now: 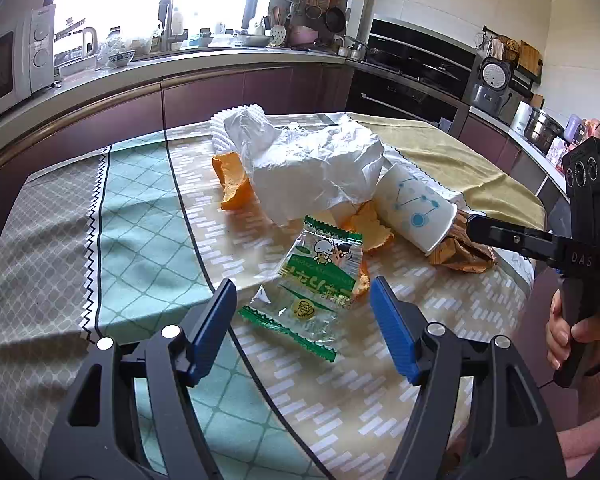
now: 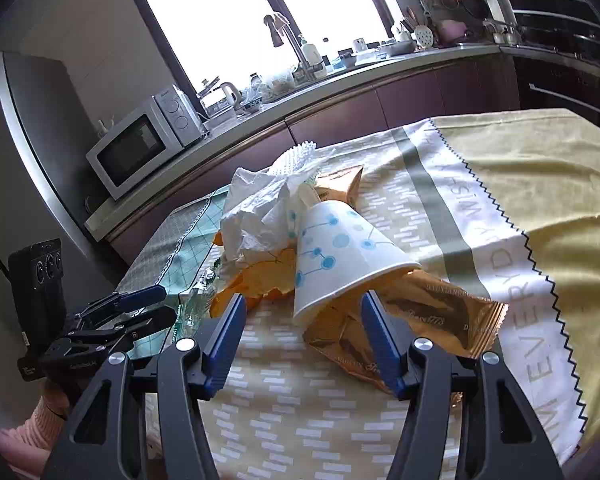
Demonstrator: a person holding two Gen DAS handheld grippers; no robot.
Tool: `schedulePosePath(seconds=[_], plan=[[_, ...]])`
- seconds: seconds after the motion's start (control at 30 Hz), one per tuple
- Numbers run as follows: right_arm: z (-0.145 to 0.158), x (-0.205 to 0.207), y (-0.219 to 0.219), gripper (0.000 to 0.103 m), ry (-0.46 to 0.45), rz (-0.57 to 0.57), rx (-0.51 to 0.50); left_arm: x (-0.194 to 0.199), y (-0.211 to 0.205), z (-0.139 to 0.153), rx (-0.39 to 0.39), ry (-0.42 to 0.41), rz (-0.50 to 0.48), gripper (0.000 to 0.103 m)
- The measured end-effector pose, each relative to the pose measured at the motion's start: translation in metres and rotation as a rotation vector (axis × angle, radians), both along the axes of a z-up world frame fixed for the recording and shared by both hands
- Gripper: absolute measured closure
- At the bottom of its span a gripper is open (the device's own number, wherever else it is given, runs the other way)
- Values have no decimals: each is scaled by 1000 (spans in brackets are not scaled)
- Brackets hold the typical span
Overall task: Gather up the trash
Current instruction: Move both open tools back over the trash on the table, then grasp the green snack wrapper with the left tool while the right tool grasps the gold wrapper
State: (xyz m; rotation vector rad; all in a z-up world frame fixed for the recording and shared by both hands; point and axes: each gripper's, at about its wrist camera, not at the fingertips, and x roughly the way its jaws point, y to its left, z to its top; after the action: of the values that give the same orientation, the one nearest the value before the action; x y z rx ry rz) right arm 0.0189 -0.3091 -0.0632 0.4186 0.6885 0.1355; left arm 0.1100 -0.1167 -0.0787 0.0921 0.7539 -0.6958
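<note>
Hovering above the table (image 1: 148, 216) with both tools, each gripper standing open with nothing between its blue pads. Seen from the left wrist: the left gripper (image 1: 303, 307) pointing down toward the clear snack wrapper (image 1: 312, 280) with green edges, lying flat on the cloth just ahead of the fingertips and partly framed by them, long axis running from near-right to far-left at a slant across the jaw line. Behind it, touching or nearly so, pieces of orange peel (image 1: 232, 184), then the crumpled white paper (image 1: 312, 164), heaped in the middle of the pile. Seen from the right wrist: the right gripper (image 2: 304, 320) aimed at the paper cup (image 2: 340, 256), tipped on its side, mouth toward the gripper and base pointing away toward the far-left, resting upon the gold foil wrapper (image 2: 440, 312). Cup rim just ahead of the pads, roughly centred between them; foil spreading out to the right under the right pad. Judging by this layout: wrapper nearer to the left hand, cup and foil nearer to the right hand. Probably a short advance needed, with a turn of the left wrist so the pads close across the wrapper's narrow side. No bin or bag for the trash visible in either view.
</note>
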Motion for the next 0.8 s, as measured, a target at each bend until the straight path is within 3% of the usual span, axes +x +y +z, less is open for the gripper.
schedulePosePath(seconds=[0.13,0.37,0.53,0.73,0.77,0.8], plan=[[-5,2,-5,47,2,-21,12,2,-5,-1,39,3,-3,37],[2,-15,-31,48,1,-158,-111,10,-11,-11,78,49,4,55],[-13,-21,-58,47,60,-232,-100,11,-9,-12,66,58,8,66],[-24,-19,-64,46,80,-218,-61,6,-2,-10,55,61,11,77],[-25,-20,-64,49,77,-213,-52,5,0,-9,50,63,12,80],[-25,-20,-64,61,78,-202,-36,5,2,-9,46,65,14,82]])
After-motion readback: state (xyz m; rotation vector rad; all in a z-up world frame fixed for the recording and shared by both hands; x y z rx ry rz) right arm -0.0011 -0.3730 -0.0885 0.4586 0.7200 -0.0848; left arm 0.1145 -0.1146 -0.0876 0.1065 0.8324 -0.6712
